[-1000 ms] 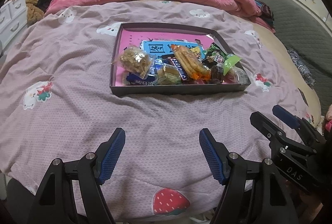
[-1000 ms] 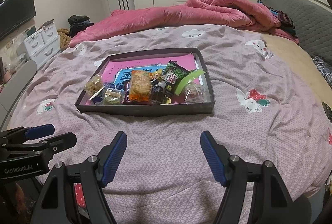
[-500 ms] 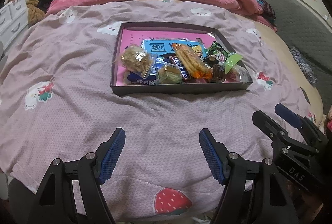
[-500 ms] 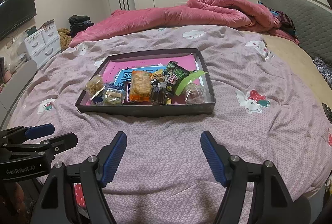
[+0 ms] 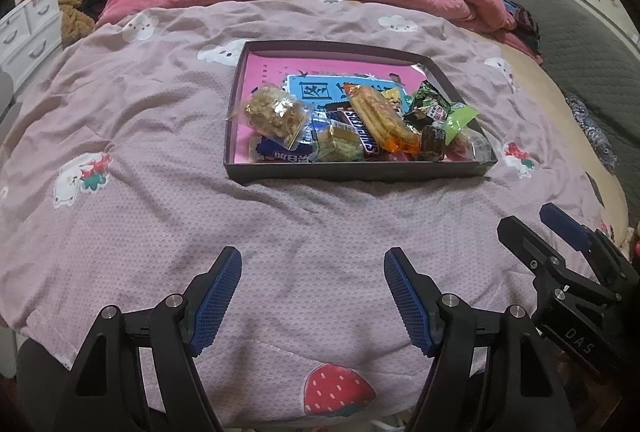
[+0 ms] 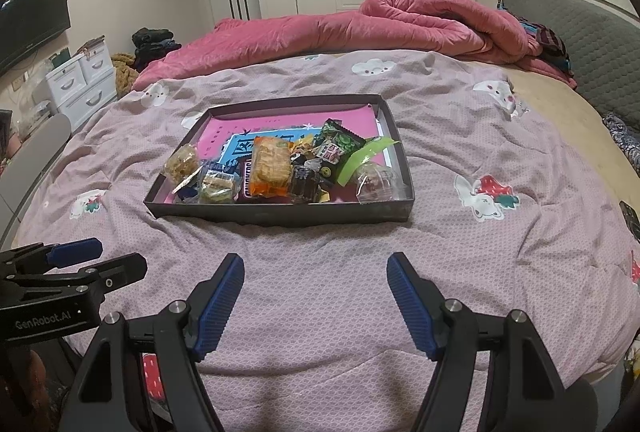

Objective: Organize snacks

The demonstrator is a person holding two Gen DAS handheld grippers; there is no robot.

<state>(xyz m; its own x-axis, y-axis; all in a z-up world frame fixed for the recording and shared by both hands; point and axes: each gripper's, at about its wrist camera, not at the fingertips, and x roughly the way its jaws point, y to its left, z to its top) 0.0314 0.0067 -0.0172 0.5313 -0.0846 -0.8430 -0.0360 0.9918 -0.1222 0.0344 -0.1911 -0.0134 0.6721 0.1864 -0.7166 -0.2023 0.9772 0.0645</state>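
The left gripper (image 5: 313, 264) and right gripper (image 6: 315, 270) hung side by side, jaws spread wide, both holding nothing.

left wrist: faces tray (image 5: 360, 174) from near-left; right wrist: near-right; both share tray

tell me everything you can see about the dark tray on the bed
The dark tray is a shallow rectangular box, likely cardboard, with low walls and a pink printed lining. It lies flat on the mauve bedspread, ahead of both open claws. Wrapped snacks are heaped along its near side; the far part is mostly bare. Neither claw touches it.
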